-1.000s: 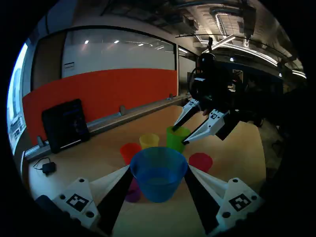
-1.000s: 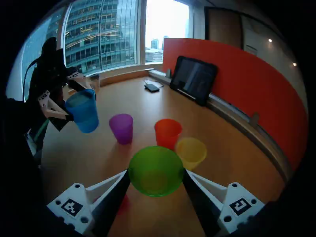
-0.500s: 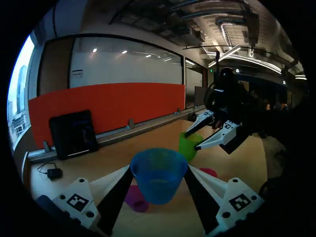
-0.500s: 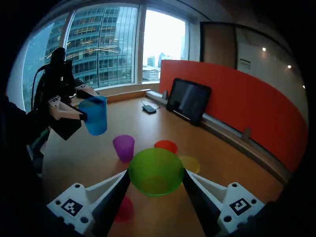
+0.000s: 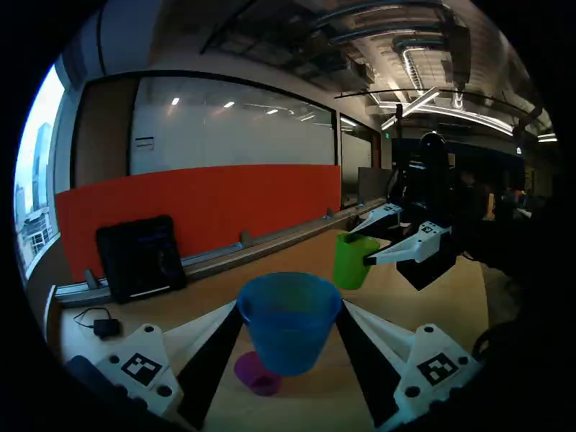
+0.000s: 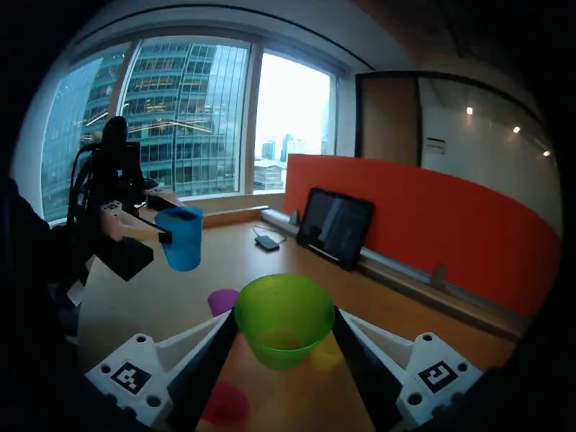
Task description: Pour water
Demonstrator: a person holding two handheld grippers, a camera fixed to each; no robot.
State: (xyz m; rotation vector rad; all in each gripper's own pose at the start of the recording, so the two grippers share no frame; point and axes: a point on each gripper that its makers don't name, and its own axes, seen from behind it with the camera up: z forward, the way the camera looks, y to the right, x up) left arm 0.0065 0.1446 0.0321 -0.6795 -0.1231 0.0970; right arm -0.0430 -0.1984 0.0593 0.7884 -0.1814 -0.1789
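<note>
Gripping the blue cup [image 5: 289, 331] by its sides, the left gripper [image 5: 288, 320] held it upright above the wooden table [image 5: 216, 288], both fingers pressed against the cup's wall. The lower part of the cup looked darker, as if it held water. In the left gripper view, the right gripper [image 5: 369, 246] hung farther off and to the right, clamped on the green cup [image 5: 351, 263], which also stood upright in the air, well apart from the blue one.

In the right gripper view, the green cup sat close between the right gripper's two fingers, and the blue cup showed far to the left, in front of the windows [image 6: 180, 122]. Below on the table stood a purple cup [image 6: 222, 300], a yellow cup [image 6: 325, 355] and a pink cup [image 6: 227, 405], each partly hidden by the green cup or the fingers. A dark tablet [image 6: 335, 227] leaned at the table's far edge, against the red wall panel [image 6: 446, 223].
</note>
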